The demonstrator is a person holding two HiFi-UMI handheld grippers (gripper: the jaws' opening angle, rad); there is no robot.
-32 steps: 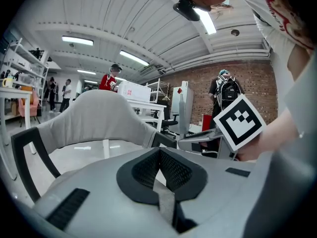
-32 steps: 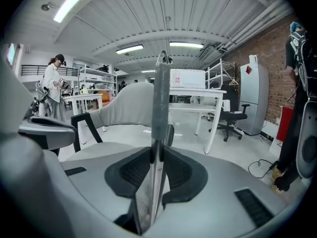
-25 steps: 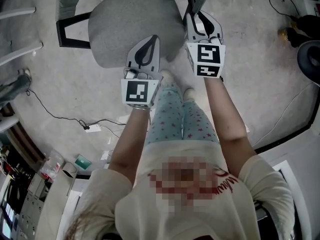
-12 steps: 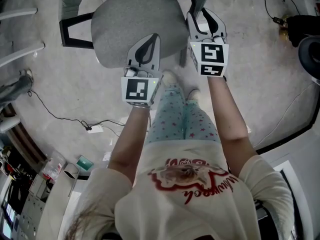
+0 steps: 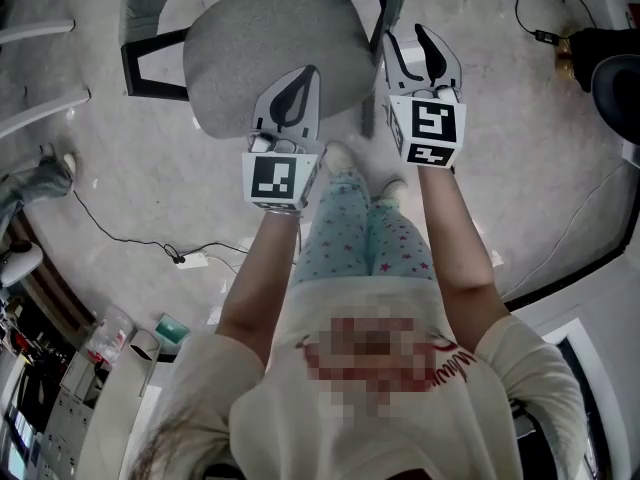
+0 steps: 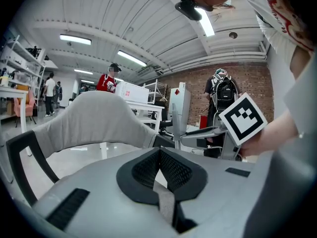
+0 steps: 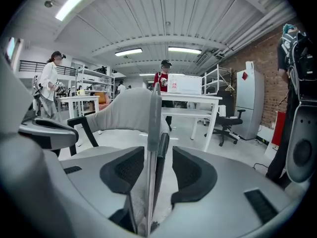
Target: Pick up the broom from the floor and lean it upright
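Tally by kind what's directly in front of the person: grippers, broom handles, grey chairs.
Grippers: 2. The left gripper is shut and empty. The right gripper has just been opening, and the handle stands between its jaws.
Broom handle: 1
Grey chair: 1
Total: 4
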